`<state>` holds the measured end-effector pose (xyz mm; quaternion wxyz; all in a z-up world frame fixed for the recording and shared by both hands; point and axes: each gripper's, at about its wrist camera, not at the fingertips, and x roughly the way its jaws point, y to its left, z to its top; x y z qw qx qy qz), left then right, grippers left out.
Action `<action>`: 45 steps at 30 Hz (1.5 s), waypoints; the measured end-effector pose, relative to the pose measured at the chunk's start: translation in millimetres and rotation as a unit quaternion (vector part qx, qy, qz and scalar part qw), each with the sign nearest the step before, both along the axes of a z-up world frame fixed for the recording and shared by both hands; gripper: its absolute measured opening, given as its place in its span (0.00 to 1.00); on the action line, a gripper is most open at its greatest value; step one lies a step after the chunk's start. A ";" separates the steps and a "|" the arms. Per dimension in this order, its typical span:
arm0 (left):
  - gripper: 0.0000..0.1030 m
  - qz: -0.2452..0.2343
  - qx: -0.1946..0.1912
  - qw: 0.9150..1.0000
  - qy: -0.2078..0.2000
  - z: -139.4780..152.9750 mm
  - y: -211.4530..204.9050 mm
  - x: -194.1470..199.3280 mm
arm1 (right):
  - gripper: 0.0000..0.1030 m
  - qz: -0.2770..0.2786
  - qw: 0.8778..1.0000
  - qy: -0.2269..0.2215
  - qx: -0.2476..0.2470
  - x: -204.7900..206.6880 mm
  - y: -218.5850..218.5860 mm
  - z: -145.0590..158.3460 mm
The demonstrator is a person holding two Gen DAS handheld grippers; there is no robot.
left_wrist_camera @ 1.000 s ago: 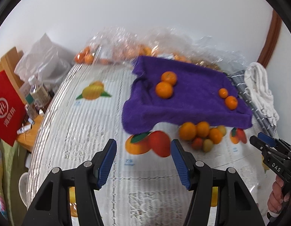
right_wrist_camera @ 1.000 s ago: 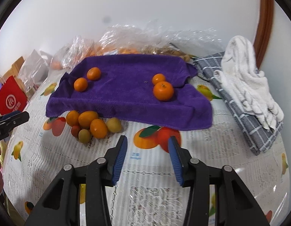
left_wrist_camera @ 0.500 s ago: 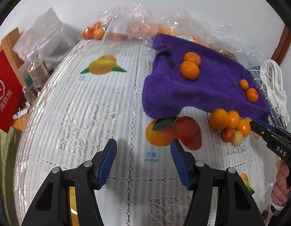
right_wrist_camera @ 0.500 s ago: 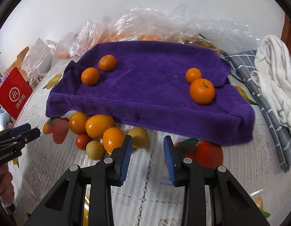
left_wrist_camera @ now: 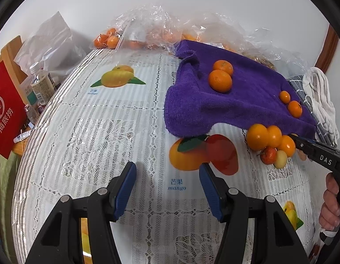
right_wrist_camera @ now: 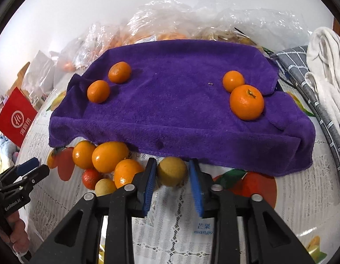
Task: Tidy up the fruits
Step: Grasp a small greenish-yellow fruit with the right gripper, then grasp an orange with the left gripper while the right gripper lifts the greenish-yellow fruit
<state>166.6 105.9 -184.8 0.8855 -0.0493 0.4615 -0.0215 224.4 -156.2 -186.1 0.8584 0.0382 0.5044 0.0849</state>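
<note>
Right gripper (right_wrist_camera: 172,177) is pinching a yellow-green fruit (right_wrist_camera: 171,171): both blue pads are sitting against its sides, jaws narrowed down onto it, fruit resting on the tablecloth (right_wrist_camera: 268,209) just in front of the purple towel's (right_wrist_camera: 170,114) near edge.

Just left of the held fruit, a loose cluster is lying against the same towel edge: an orange fruit (right_wrist_camera: 126,172) touching the left finger, a larger orange one (right_wrist_camera: 109,156) and another (right_wrist_camera: 83,154) behind it, a small red fruit (right_wrist_camera: 90,178) and a small pale yellow one (right_wrist_camera: 105,187) in front.

On top of the towel, two tangerines (right_wrist_camera: 98,91) are sitting at the left and two more (right_wrist_camera: 246,102) at the right, each pair nearly touching.

Left gripper (left_wrist_camera: 167,189) is hovering over bare tablecloth, jaws partway open, nothing between the pads. The printed mango picture (left_wrist_camera: 202,154) is lying just ahead of it. The fruit cluster (left_wrist_camera: 271,143) is well off to its right, with the right gripper's tip (left_wrist_camera: 301,144) poking into it. A hand (left_wrist_camera: 331,206) is gripping that tool's handle at the frame edge.

Further out: clear plastic bags (right_wrist_camera: 191,17) of fruit along the wall behind the towel, a grey checked cloth (right_wrist_camera: 301,70) and a white cloth (right_wrist_camera: 326,66) to the right, a red bag (right_wrist_camera: 15,118) off the table's left side.
</note>
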 end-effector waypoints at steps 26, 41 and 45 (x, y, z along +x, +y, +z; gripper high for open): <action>0.56 -0.066 -0.067 0.996 0.002 17.1 -63.3 17.0 | 0.27 -0.035 0.998 -0.022 -0.043 -56.9 -60.0 3.4; 0.33 -0.078 -0.082 0.993 0.014 8.2 -92.9 44.2 | 0.27 -0.048 0.998 -0.017 -0.042 -57.5 -79.3 -0.4; 0.34 -0.084 -0.080 0.993 0.022 5.6 -97.2 47.3 | 0.27 -0.045 0.998 -0.019 -0.048 -57.4 -75.8 -1.6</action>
